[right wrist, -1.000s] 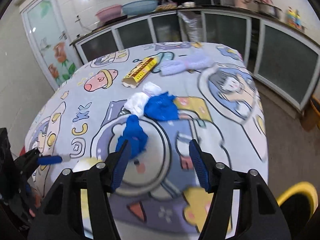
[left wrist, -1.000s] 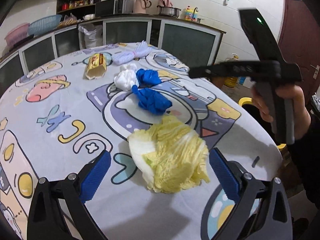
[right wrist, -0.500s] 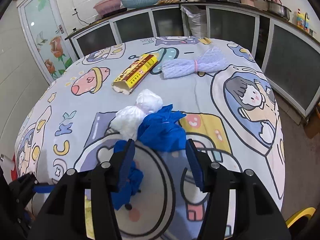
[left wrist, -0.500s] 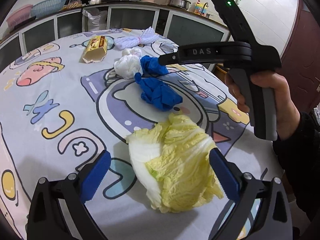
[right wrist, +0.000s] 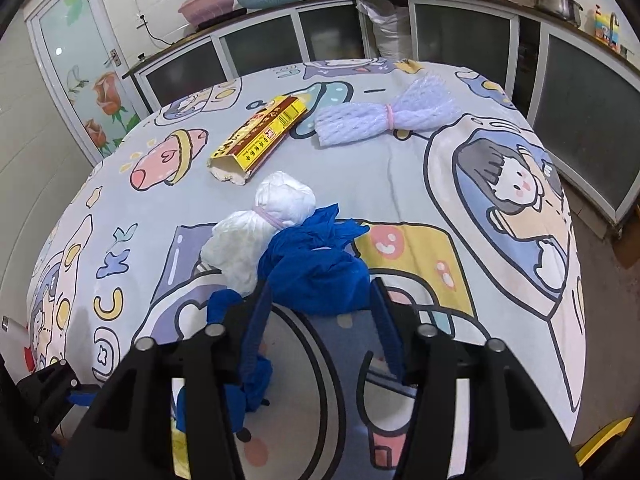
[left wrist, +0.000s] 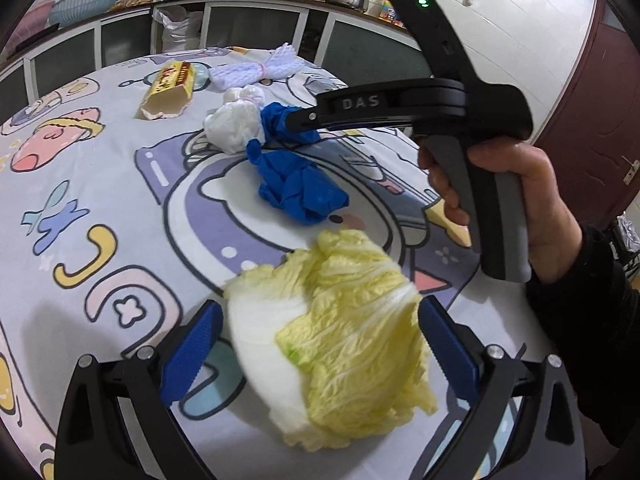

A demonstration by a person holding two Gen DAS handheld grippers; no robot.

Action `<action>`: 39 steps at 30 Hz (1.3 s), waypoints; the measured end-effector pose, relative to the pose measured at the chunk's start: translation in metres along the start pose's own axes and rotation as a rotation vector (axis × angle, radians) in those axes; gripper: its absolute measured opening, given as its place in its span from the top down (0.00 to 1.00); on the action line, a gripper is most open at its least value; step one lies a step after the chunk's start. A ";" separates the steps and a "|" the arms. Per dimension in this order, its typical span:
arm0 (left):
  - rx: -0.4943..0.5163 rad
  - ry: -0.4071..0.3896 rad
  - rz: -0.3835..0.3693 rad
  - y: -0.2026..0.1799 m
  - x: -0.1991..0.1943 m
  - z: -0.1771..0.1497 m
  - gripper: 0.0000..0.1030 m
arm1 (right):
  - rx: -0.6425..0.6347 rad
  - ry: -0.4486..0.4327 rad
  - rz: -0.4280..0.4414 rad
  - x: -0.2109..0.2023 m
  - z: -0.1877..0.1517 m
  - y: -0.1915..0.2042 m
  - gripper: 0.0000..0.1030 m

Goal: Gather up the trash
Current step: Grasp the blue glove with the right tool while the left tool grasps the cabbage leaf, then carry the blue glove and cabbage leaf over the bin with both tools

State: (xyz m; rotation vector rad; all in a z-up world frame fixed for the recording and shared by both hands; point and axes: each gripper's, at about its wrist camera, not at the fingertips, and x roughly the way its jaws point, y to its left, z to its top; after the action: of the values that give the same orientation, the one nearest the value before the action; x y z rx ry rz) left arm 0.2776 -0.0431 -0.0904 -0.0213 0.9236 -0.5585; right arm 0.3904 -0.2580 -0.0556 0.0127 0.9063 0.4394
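A yellow cabbage leaf (left wrist: 340, 316) lies on the cartoon-print tablecloth (left wrist: 100, 184). My left gripper (left wrist: 318, 332) is open, its blue pads on either side of the leaf, apart from it. My right gripper (right wrist: 320, 304) is open around the near edge of a blue crumpled bag (right wrist: 316, 264), which also shows in the left wrist view (left wrist: 280, 124). A second blue bag (left wrist: 298, 188) lies between the leaf and a white tied bag (right wrist: 260, 232). A yellow carton (right wrist: 260, 138) and a white foam net (right wrist: 384, 116) lie farther back.
The table's right edge drops to the floor, where a yellow-rimmed bin (right wrist: 604, 444) shows at the lower right. Kitchen cabinets (right wrist: 460, 36) stand behind the table. My right hand and its gripper handle (left wrist: 492, 184) hang above the table's right side.
My left gripper has moved in closer over the cabbage leaf. My right gripper has advanced across the table, passing the nearer blue bag, and now straddles the farther blue bag.
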 end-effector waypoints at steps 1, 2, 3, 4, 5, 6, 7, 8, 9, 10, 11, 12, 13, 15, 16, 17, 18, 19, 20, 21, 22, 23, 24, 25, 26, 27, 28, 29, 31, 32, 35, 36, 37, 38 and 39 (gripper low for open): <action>-0.001 0.003 0.000 -0.001 0.001 0.001 0.21 | -0.001 0.003 0.000 0.001 0.000 0.000 0.56; 0.000 0.010 -0.006 -0.001 0.003 0.001 0.25 | -0.002 0.007 0.003 0.003 0.001 0.000 0.58; -0.001 0.017 -0.010 -0.003 0.005 0.001 0.29 | -0.002 0.013 0.007 0.005 0.001 0.001 0.59; 0.005 0.017 -0.002 -0.005 0.006 0.002 0.33 | -0.002 0.020 0.013 0.007 0.001 0.002 0.61; 0.010 0.018 0.002 -0.006 0.006 0.002 0.35 | -0.003 0.030 0.018 0.009 0.002 0.003 0.63; 0.013 0.022 0.011 -0.008 0.007 0.003 0.41 | -0.004 0.038 0.019 0.012 0.002 0.003 0.64; 0.009 0.023 0.018 -0.007 0.008 0.004 0.45 | -0.006 0.045 0.018 0.014 0.003 0.004 0.66; 0.003 0.026 0.016 -0.006 0.009 0.004 0.47 | -0.004 0.051 0.018 0.016 0.003 0.004 0.71; -0.012 0.030 0.003 -0.003 0.009 0.006 0.52 | -0.002 0.054 0.019 0.017 0.003 0.004 0.74; -0.022 0.031 0.002 0.000 0.010 0.006 0.59 | 0.002 0.058 0.025 0.017 0.004 0.004 0.81; -0.033 0.031 0.003 0.002 0.010 0.007 0.63 | 0.010 0.060 0.034 0.017 0.004 0.003 0.88; -0.042 0.028 0.008 0.005 0.008 0.008 0.72 | 0.017 0.060 0.042 0.016 0.005 0.003 0.89; -0.046 0.021 0.010 0.006 0.006 0.009 0.81 | 0.022 0.059 0.049 0.014 0.005 0.003 0.92; -0.040 0.010 0.014 0.006 0.000 0.009 0.88 | 0.024 0.042 0.067 0.007 0.005 0.004 0.94; -0.036 0.009 0.011 0.005 -0.002 0.009 0.89 | 0.030 0.033 0.083 0.002 0.005 0.004 0.95; -0.035 0.008 0.010 0.005 -0.004 0.008 0.89 | 0.037 0.021 0.103 -0.004 0.006 0.004 0.95; -0.034 0.007 0.009 0.004 -0.006 0.006 0.90 | 0.043 0.007 0.111 -0.011 0.006 0.004 0.95; -0.034 0.005 0.008 0.004 -0.009 0.004 0.90 | 0.047 -0.005 0.113 -0.017 0.007 0.005 0.95; -0.036 0.002 0.006 0.003 -0.011 0.003 0.90 | 0.052 -0.018 0.120 -0.026 0.008 0.005 0.95; -0.038 -0.004 -0.001 0.003 -0.015 0.001 0.90 | 0.054 -0.027 0.122 -0.031 0.008 0.005 0.95; -0.039 -0.009 -0.006 0.003 -0.019 -0.001 0.90 | 0.055 -0.037 0.123 -0.038 0.008 0.006 0.95; -0.043 -0.017 -0.008 0.003 -0.023 -0.002 0.90 | 0.051 -0.048 0.121 -0.047 0.008 0.007 0.95; -0.047 -0.027 -0.008 0.002 -0.029 -0.003 0.90 | 0.048 -0.055 0.117 -0.053 0.007 0.008 0.95; -0.050 -0.037 -0.009 0.002 -0.034 -0.005 0.90 | 0.043 -0.063 0.116 -0.061 0.006 0.010 0.95; -0.053 -0.045 -0.008 0.002 -0.040 -0.006 0.91 | 0.041 -0.067 0.117 -0.066 0.004 0.011 0.95; -0.058 -0.056 -0.011 0.002 -0.046 -0.007 0.91 | 0.043 -0.072 0.117 -0.072 0.002 0.012 0.95; -0.062 -0.062 -0.017 0.002 -0.050 -0.007 0.91 | 0.043 -0.076 0.117 -0.079 -0.001 0.014 0.95; -0.063 -0.072 -0.012 0.001 -0.055 -0.007 0.91 | 0.040 -0.078 0.117 -0.084 -0.004 0.015 0.95; -0.053 -0.088 0.002 -0.002 -0.064 -0.009 0.91 | 0.039 -0.089 0.119 -0.094 -0.011 0.018 0.95; -0.054 -0.093 0.003 -0.001 -0.066 -0.008 0.91 | 0.037 -0.094 0.118 -0.100 -0.015 0.020 0.95; -0.051 -0.109 0.002 -0.005 -0.077 -0.012 0.91 | 0.037 -0.108 0.115 -0.115 -0.026 0.024 0.95; -0.046 -0.115 0.004 -0.007 -0.081 -0.013 0.91 | 0.041 -0.115 0.115 -0.120 -0.030 0.024 0.95; -0.044 -0.121 0.004 -0.009 -0.084 -0.013 0.91 | 0.045 -0.123 0.116 -0.127 -0.035 0.025 0.95; -0.045 -0.131 0.001 -0.011 -0.090 -0.013 0.91 | 0.045 -0.127 0.118 -0.132 -0.039 0.025 0.95; -0.044 -0.138 0.000 -0.012 -0.094 -0.014 0.91 | 0.048 -0.134 0.117 -0.138 -0.043 0.025 0.95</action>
State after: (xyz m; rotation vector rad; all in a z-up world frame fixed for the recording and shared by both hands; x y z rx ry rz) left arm 0.2174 -0.0066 -0.0256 -0.0978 0.8014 -0.5301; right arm 0.2747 -0.2939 0.0273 0.1376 0.7865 0.5195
